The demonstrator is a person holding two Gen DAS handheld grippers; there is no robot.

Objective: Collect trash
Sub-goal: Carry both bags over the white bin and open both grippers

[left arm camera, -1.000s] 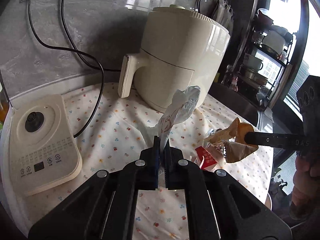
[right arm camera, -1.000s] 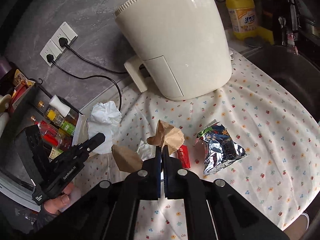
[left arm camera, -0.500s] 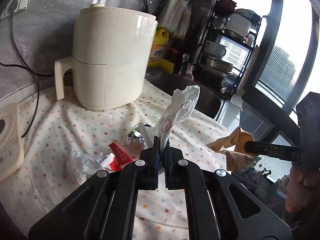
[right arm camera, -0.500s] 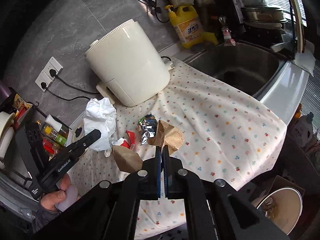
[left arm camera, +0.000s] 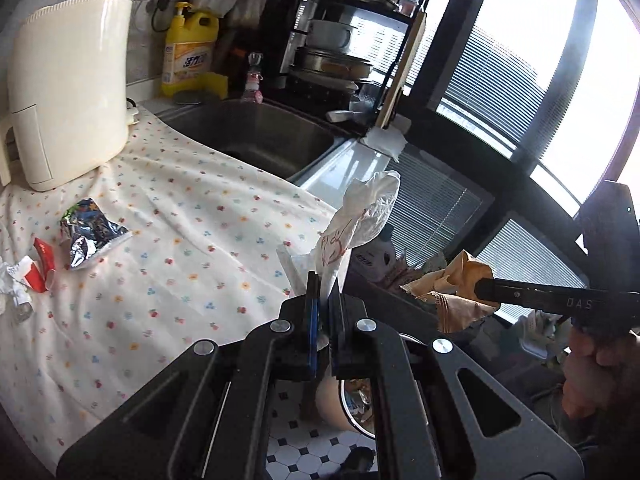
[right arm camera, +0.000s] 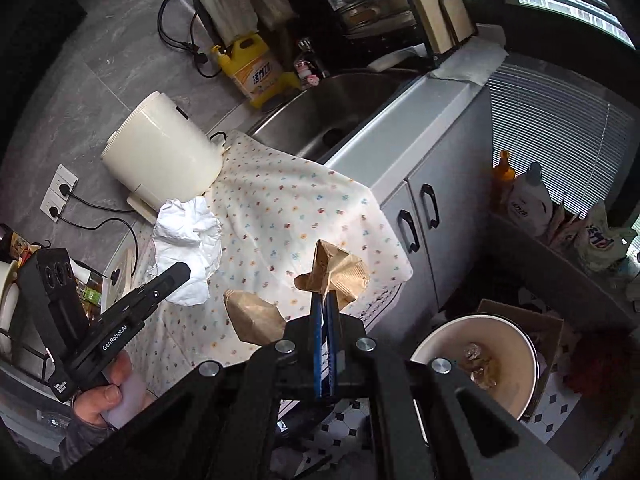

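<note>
Moved: both grippers have swung off the bench (left arm camera: 168, 280) past its front edge.
Around: foil packet (left arm camera: 90, 232), red wrapper (left arm camera: 40, 270) left on cloth; air fryer (left arm camera: 68, 80) behind.
Room: open floor, bin (right arm camera: 476, 364) below.
Left gripper (left arm camera: 324, 292): jaws pinching crumpled white plastic (left arm camera: 360, 216).
Right gripper (right arm camera: 325, 300): jaws pinching creased brown paper (right arm camera: 340, 270).

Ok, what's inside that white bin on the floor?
The white bin holds some crumpled, brownish-silvery trash near the bottom. The right gripper's frame covers its near-left edge, so anything there can't be seen.
</note>
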